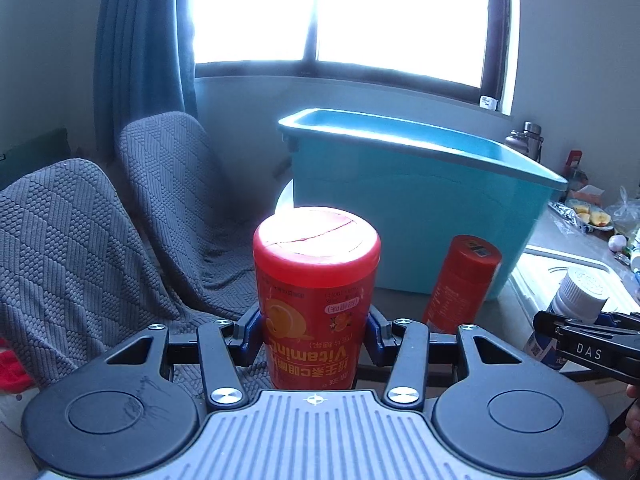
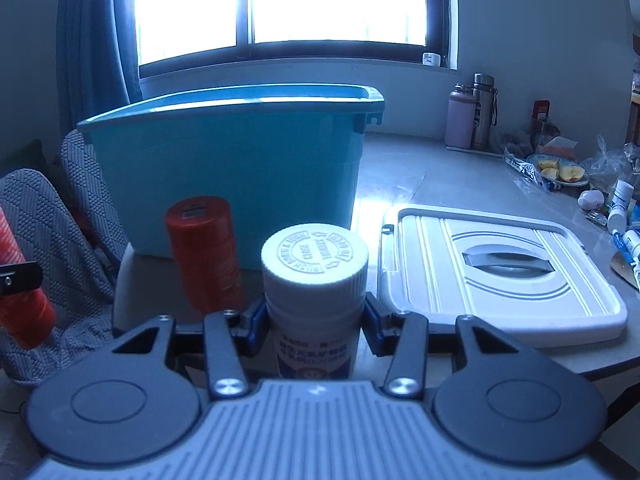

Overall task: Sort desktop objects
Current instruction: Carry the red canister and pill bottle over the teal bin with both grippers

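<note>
My left gripper is shut on a red vitamin C jar held upside down, its pads pressing both sides. In the right wrist view that red jar shows at the far left edge. My right gripper is shut on a white pill bottle with a ribbed cap; the same white bottle appears at the right of the left wrist view. A slimmer red canister stands on the table between them. Behind it sits a large teal bin.
The bin's white lid lies flat to the right. Grey covered chairs stand at the left. Flasks, a fruit plate and small bottles crowd the table's far right.
</note>
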`<state>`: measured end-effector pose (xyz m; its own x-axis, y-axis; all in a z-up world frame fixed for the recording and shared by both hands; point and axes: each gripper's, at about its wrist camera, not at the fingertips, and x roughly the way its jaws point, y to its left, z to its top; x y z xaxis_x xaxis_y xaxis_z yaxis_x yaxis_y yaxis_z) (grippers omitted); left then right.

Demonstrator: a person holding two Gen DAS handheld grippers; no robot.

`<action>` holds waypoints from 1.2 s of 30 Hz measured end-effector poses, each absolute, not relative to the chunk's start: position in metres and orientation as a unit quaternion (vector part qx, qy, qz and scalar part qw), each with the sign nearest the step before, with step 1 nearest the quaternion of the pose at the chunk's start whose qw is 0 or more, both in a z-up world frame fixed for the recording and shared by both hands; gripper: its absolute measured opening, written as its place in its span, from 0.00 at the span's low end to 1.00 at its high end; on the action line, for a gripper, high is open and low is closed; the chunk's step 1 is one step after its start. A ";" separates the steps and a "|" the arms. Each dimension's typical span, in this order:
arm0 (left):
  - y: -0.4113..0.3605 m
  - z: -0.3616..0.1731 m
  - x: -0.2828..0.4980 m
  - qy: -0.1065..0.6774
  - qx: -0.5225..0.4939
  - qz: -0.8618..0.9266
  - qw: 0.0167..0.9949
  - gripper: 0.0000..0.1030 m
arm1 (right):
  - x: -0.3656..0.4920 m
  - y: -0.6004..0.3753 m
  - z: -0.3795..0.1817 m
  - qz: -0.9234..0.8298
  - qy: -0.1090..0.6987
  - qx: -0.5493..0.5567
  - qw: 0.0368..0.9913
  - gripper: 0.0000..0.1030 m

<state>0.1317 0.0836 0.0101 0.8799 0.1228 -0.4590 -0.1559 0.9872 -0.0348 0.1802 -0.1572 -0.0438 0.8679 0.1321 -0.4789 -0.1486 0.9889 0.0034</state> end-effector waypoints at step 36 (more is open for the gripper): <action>0.092 0.161 0.084 0.213 -0.033 -0.002 0.977 0.49 | 0.129 -0.159 0.092 0.065 0.238 -0.018 0.969 0.46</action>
